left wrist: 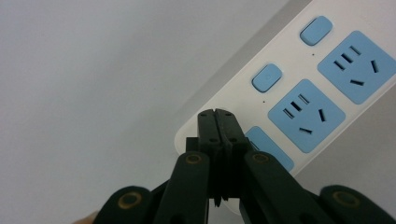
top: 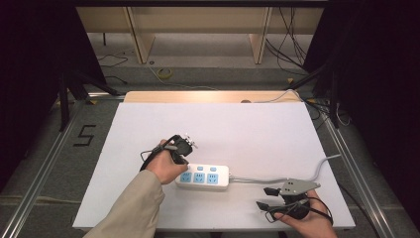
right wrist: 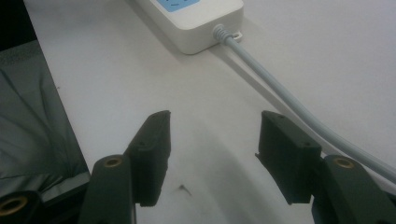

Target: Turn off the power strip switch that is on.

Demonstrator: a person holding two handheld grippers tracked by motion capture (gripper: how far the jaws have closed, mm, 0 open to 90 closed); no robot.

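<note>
I am pressing my closed left gripper point(left wrist: 216, 113) down onto the power strip point(top: 203, 177). My right gripper point(right wrist: 212, 135) is idling low beside its cable point(right wrist: 280, 93), jaws apart.

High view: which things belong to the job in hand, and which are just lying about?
In the job:
- white power strip with blue sockets
- shut left gripper, tips over the strip
- open right gripper

Lying about:
- yellow cable coil on the floor

White surface point(top: 148, 124) carried a white power strip point(top: 220, 182) w/ blue sockets, near front edge; its grey cable point(top: 297, 177) lay on surface, running right.
</note>
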